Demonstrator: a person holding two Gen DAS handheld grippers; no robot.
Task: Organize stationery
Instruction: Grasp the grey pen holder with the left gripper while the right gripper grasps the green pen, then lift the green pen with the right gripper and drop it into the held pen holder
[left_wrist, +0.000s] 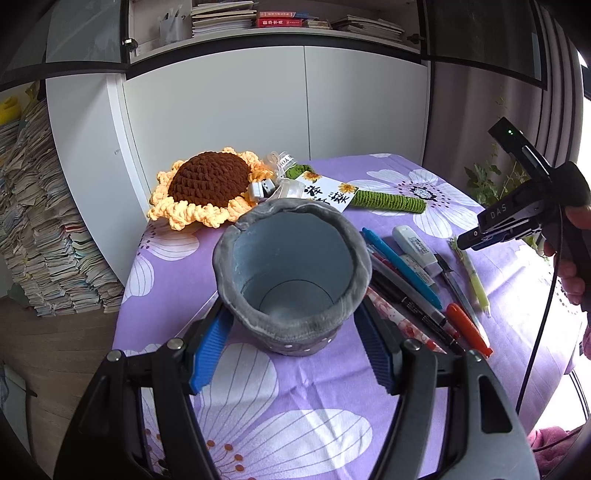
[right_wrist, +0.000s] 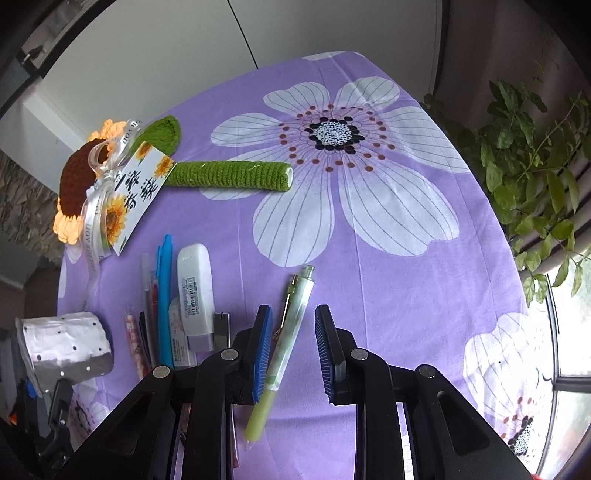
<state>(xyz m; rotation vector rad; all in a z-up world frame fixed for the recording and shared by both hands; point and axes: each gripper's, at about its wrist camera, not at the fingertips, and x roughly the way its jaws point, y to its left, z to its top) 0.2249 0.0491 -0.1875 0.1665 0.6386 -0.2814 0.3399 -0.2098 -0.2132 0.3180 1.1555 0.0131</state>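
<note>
A grey fabric pen holder (left_wrist: 291, 277) stands upright and empty on the purple flowered cloth. My left gripper (left_wrist: 291, 339) is open, its blue pads on either side of the holder's base, not clearly touching. To the holder's right lie several pens (left_wrist: 413, 280), a white correction tape (left_wrist: 412, 249) and a light green pen (left_wrist: 474, 280). My right gripper (right_wrist: 293, 347) is open and hovers just above the green pen (right_wrist: 284, 339), which lies on the cloth between its fingers. The right gripper also shows in the left wrist view (left_wrist: 467, 242). The holder shows at the lower left of the right wrist view (right_wrist: 66, 343).
A crocheted sunflower (left_wrist: 205, 184) with a green stem (left_wrist: 388, 201) and a paper tag (left_wrist: 325, 194) lies at the back of the table. White cabinets (left_wrist: 258, 103) stand behind. A leafy plant (right_wrist: 528, 155) is beyond the table's right edge. Stacked books (left_wrist: 48, 236) are at the left.
</note>
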